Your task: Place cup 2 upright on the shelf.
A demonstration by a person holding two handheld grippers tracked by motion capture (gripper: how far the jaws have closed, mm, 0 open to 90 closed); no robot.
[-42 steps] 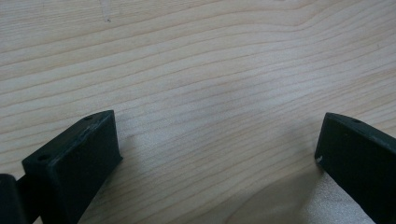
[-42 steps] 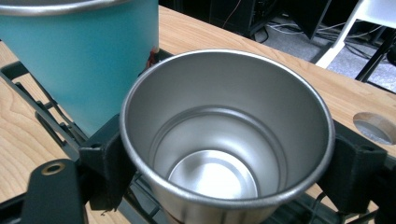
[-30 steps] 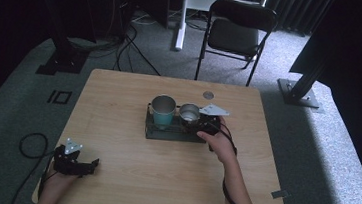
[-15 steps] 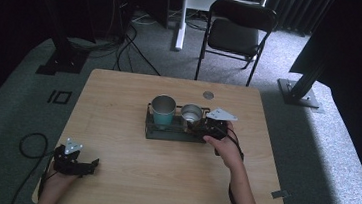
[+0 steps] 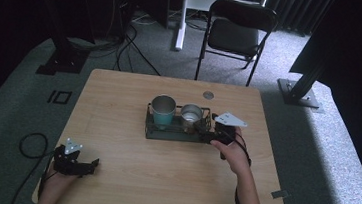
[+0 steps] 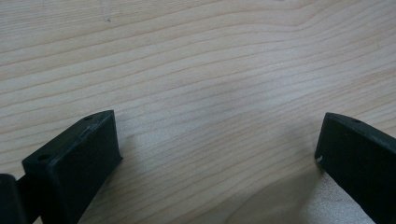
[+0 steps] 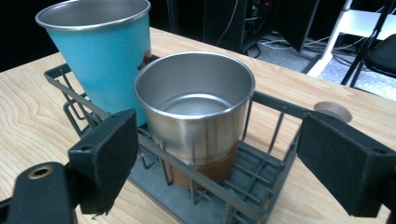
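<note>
Steel cup (image 7: 196, 112) sits framed by the wide-spread right claw (image 7: 219, 154).

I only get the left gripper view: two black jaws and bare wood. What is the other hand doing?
Observer: The right gripper is at the end of a dark wire rack in the middle of the table, jaws open.
Operator: Anything in that rack?
Observer: Two cups, a teal cup and a steel cup, both upright and side by side.
Operator: Which one is nearer the gripper?
Observer: The steel cup; in the right gripper view it stands straight ahead between the open jaws.
Operator: And where is my gripper?
Observer: The left gripper sits near the table's front left corner, far from the rack.
</note>
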